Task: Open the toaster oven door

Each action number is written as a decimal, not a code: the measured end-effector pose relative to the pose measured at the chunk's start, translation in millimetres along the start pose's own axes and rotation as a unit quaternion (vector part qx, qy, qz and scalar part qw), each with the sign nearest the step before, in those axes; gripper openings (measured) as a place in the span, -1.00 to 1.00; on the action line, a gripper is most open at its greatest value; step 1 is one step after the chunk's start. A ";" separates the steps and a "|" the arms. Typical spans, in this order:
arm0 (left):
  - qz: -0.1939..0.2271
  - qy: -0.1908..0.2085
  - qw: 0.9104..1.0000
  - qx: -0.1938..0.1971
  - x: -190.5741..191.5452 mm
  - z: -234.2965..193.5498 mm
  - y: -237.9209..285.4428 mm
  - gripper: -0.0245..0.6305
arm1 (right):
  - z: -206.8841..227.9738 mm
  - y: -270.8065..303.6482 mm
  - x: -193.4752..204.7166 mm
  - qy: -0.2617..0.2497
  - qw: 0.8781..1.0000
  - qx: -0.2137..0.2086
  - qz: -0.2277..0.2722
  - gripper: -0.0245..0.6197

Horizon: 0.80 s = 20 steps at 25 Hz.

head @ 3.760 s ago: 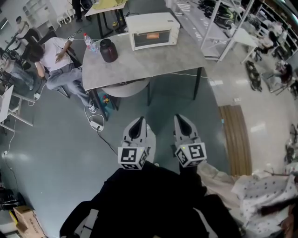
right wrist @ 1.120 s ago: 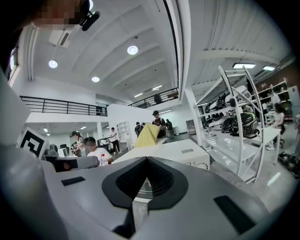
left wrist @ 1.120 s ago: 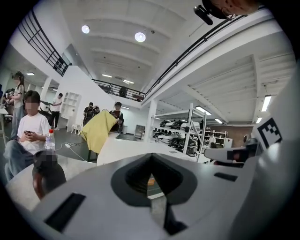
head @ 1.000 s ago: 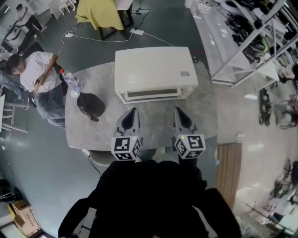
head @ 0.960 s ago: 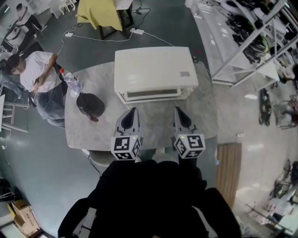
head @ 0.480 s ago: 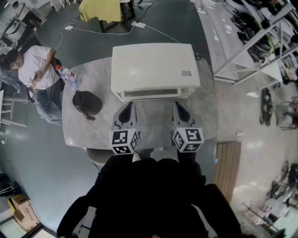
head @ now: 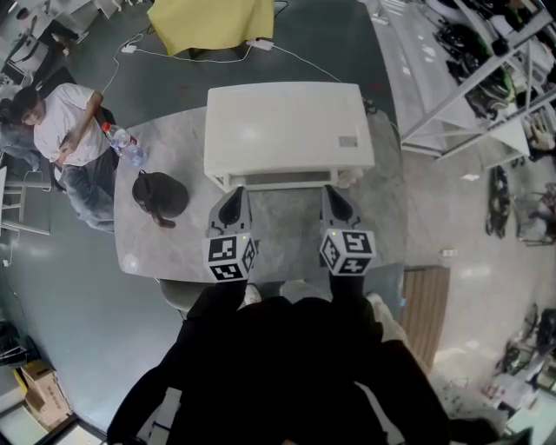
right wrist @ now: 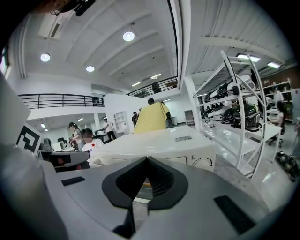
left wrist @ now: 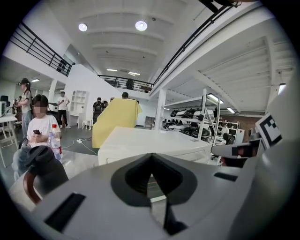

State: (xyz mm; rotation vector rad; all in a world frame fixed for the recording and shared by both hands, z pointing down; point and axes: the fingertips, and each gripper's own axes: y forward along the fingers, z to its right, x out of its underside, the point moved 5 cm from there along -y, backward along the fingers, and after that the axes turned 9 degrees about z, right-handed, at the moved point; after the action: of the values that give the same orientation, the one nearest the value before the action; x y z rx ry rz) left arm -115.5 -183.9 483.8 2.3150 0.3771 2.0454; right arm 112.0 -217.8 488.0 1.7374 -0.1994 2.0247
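Toaster oven [head: 287,130] nearer, label [head: 348,141] unreadable

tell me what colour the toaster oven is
The toaster oven is cream white all over its top and sides. It shows best in the head view.

Toaster oven [head: 289,130]: cream-white box, upright, small label on its flat top.
Door [head: 282,180]: shut, facing the person.
Place: far middle of grey table [head: 165,248].

We read toaster oven [head: 287,130] shell smooth, satin, painted-metal look. Tabletop [head: 287,239] matt, mottled grey, stone-look. Left gripper [head: 235,195], right gripper [head: 332,193] shells matt grey plastic; pads [right wrist: 161,180] black, ribbed. Yellow cloth [head: 208,22] matt. Floor [head: 52,287] glossy.
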 end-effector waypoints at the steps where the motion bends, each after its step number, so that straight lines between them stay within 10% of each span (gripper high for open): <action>1: -0.003 -0.001 1.000 -0.003 1.7 -1.9 2.4 -0.92 | 1.6 2.9 1.0 0.000 1.000 0.000 -0.002 -0.91; 20: -0.045 -0.002 0.999 -0.012 22.1 -16.5 19.6 -0.92 | 16.1 28.1 17.8 0.006 0.999 0.012 -0.044 -0.91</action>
State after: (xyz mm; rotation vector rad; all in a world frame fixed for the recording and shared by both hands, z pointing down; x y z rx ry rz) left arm -126.2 -200.8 511.1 2.2459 0.4443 1.9920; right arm 112.7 -244.6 513.4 1.7172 -0.0936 1.9825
